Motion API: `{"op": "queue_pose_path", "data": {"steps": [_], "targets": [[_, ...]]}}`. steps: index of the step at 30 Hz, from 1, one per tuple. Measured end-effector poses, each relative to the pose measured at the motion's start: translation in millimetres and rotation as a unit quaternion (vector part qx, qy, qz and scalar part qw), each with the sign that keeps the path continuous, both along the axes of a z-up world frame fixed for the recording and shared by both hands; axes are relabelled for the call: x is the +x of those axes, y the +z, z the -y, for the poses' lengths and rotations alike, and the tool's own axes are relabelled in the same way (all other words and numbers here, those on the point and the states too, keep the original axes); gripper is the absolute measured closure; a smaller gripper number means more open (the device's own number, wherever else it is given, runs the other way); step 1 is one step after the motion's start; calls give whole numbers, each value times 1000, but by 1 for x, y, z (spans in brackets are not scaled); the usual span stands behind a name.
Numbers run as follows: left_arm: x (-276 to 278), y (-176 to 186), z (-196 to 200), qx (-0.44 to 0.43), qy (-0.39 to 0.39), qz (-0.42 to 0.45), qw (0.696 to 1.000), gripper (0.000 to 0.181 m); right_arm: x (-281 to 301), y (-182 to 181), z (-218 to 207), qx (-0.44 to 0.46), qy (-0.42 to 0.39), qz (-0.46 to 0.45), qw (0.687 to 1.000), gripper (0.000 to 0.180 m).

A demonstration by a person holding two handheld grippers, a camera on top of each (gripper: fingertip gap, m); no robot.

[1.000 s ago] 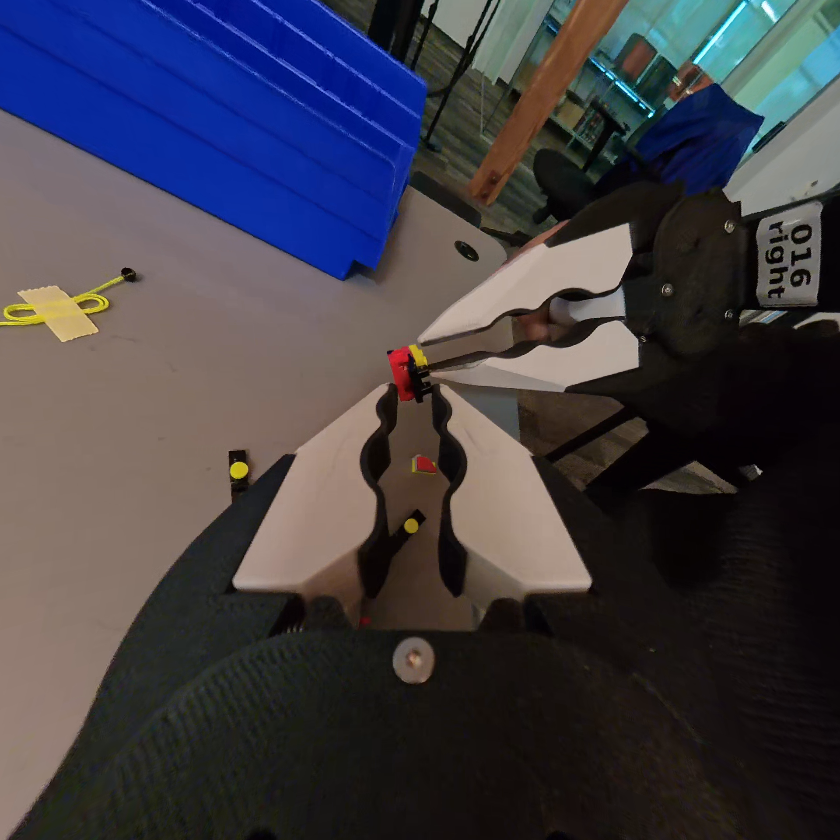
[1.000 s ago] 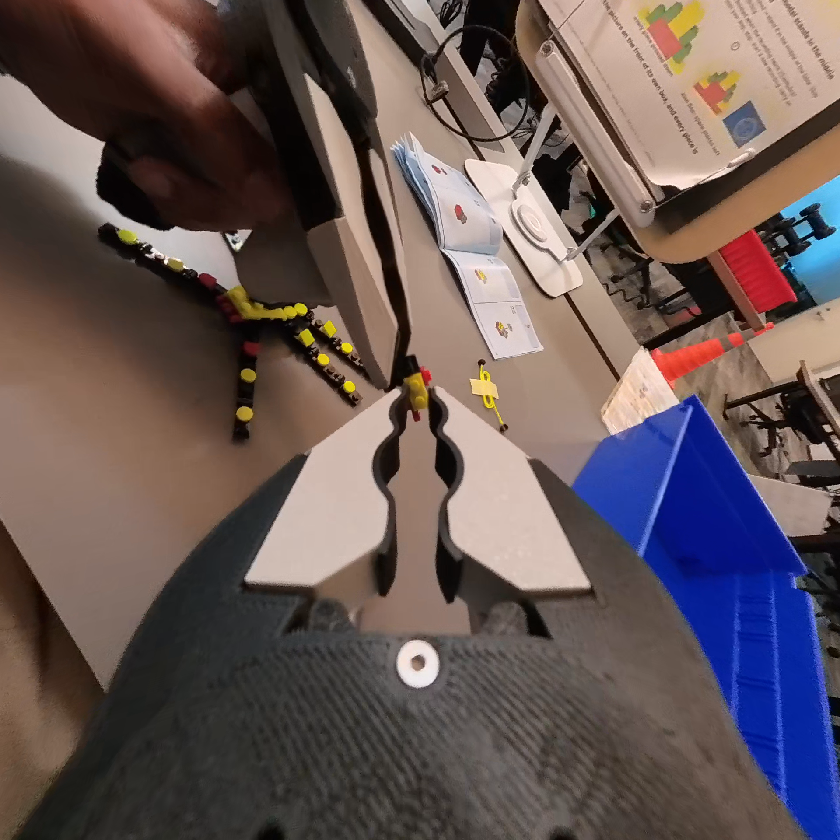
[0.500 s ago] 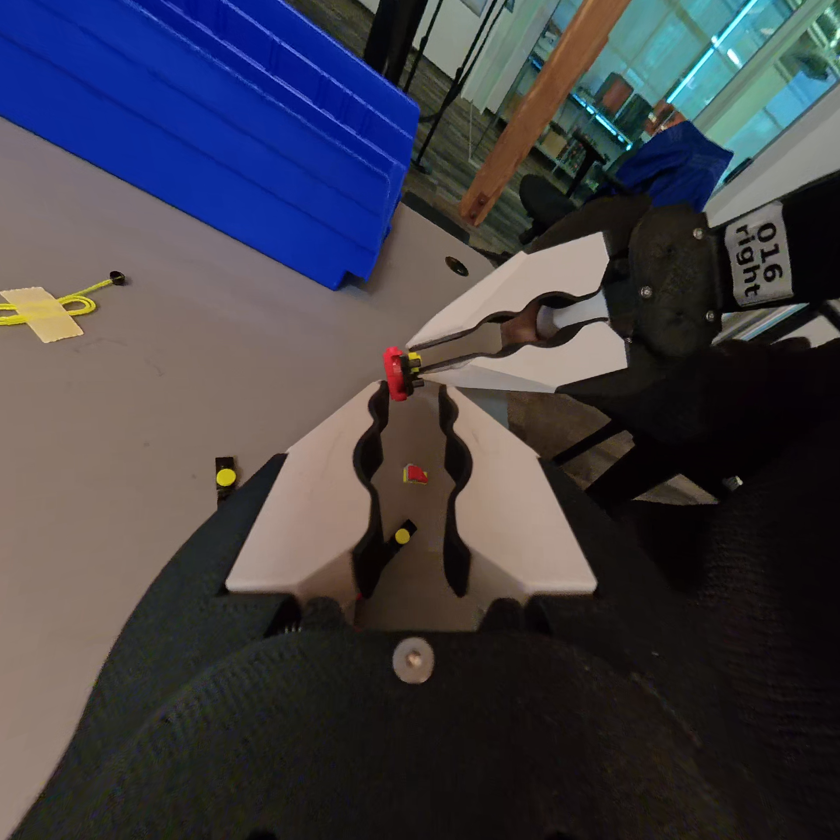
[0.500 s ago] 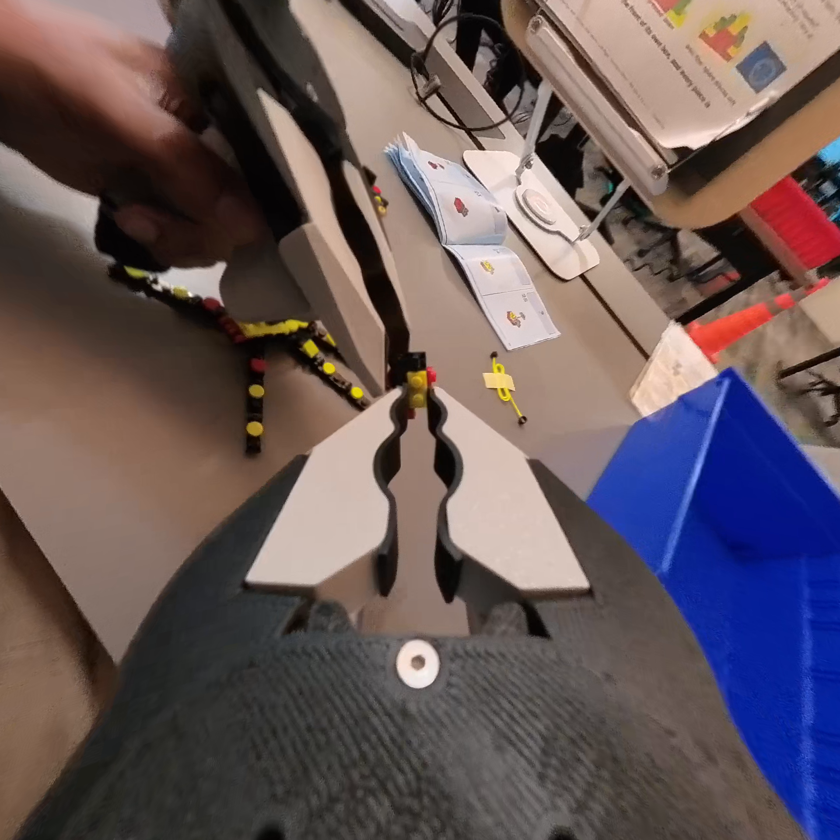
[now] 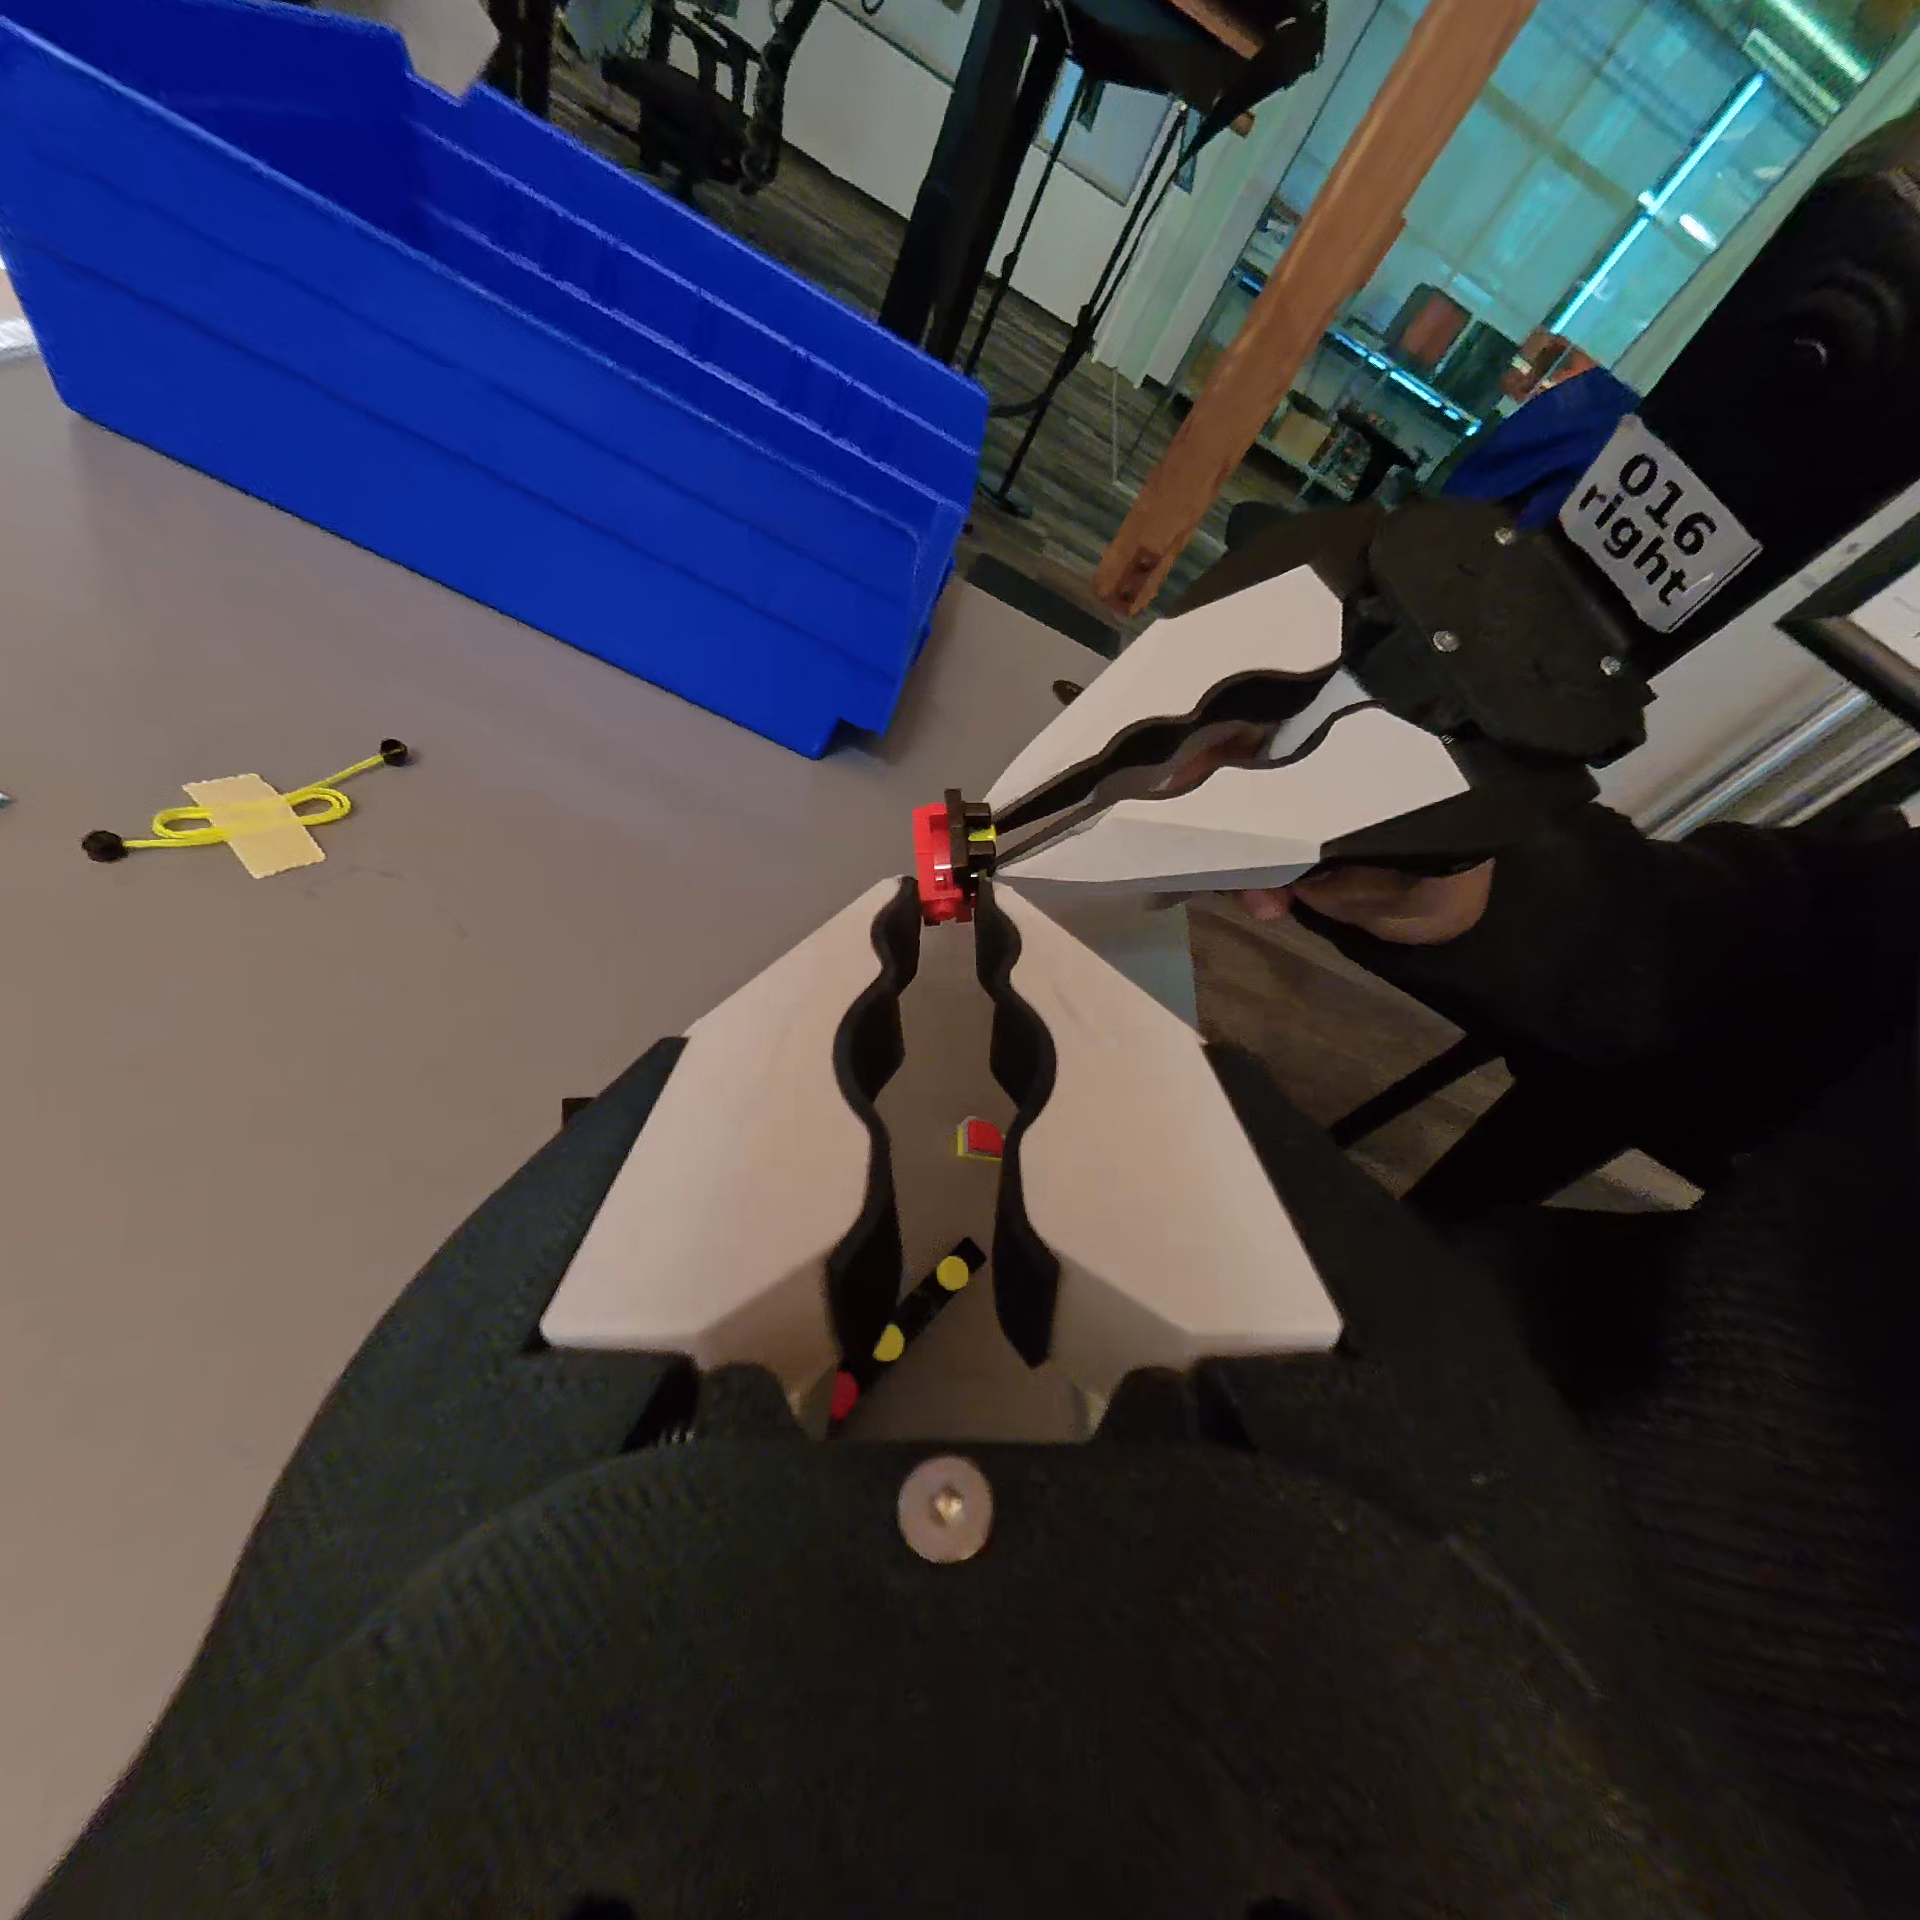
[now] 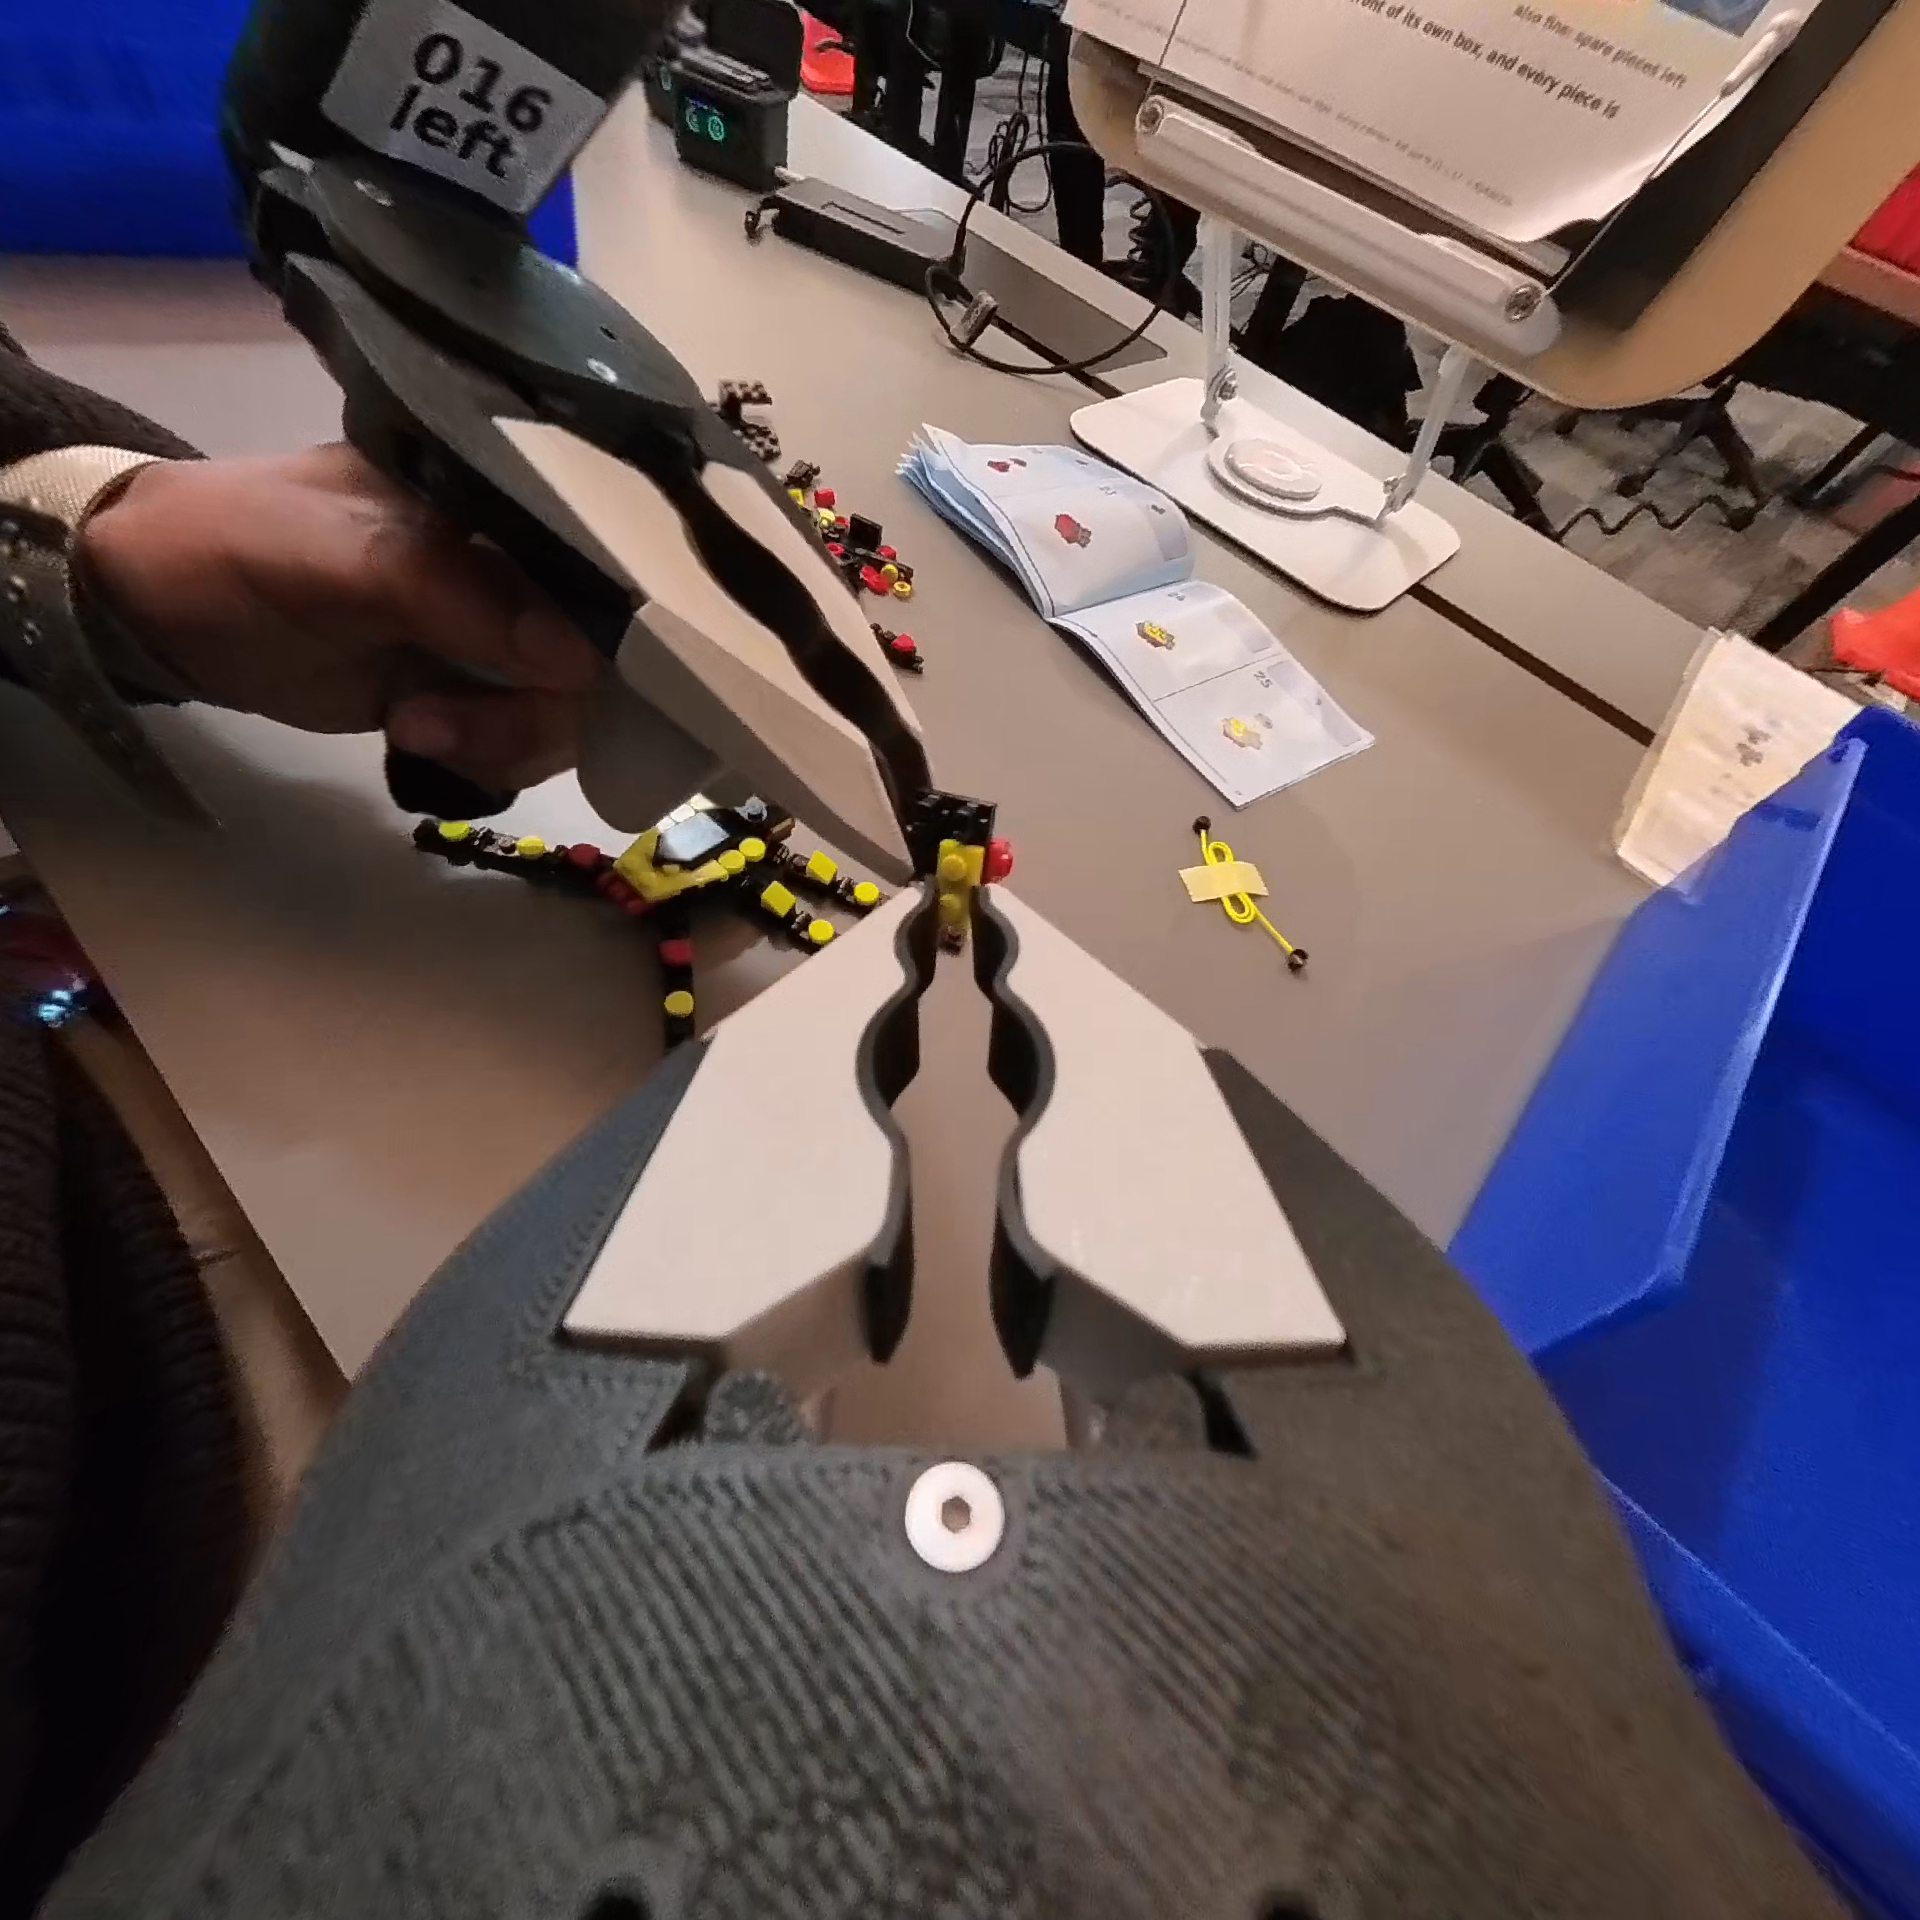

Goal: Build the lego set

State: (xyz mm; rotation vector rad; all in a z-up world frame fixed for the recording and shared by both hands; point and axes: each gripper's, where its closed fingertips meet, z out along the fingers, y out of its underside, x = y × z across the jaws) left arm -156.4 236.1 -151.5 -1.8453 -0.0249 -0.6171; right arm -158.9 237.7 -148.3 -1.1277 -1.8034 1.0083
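A small Lego sub-assembly of red, yellow and black pieces (image 5: 943,864) hangs in the air above the grey table, held from both ends. My left gripper (image 5: 941,900) is shut on its red and black end. My right gripper (image 6: 951,906) is shut on its yellow part (image 6: 956,873). The right gripper comes in from the right in the left wrist view (image 5: 987,836). The left gripper comes down from the upper left in the right wrist view (image 6: 914,821). A spider-like Lego model (image 6: 686,868) with black legs and yellow and red studs lies on the table below.
A blue bin (image 5: 468,343) stands at the table's far side and also shows in the right wrist view (image 6: 1714,1247). An open instruction booklet (image 6: 1122,613), loose bricks (image 6: 857,545), a stand's base (image 6: 1268,488) and a taped yellow cord (image 5: 249,826) lie around. A small red and yellow piece (image 5: 979,1138) lies under the left gripper. Left and right tips are no more than a few centimetres apart.
My left gripper's jaws have narrowed onto the red end of the sub-assembly. Both grippers have turned and shifted together; the right gripper has kept its hold.
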Motion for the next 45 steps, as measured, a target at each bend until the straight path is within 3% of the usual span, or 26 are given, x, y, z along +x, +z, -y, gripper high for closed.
{"op": "queue_pose_path", "data": {"steps": [4,9,25,33,37,42,45], "targets": [[-2,3,1,5,10,-20,1000,175,-3,3,-1,-2,-19,0,1000,175],[-4,2,1,-10,20,-29,999,175,-5,3,0,88,-33,-20,995,175],[-3,0,1,-8,17,-51,999,175,-5,1,-1,8,-38,3,999,175],[-19,1,0,-7,57,-38,998,176,-2,11,-4,-34,-46,-3,998,180],[-12,7,1,2,36,1,999,175,-4,9,-9,-20,-57,-9,998,180],[-4,5,0,3,25,-5,1000,175,-5,5,-4,-34,-41,0,999,164],[-2,4,1,1,18,-6,1000,175,-4,5,-3,-53,-38,3,998,172]]}}
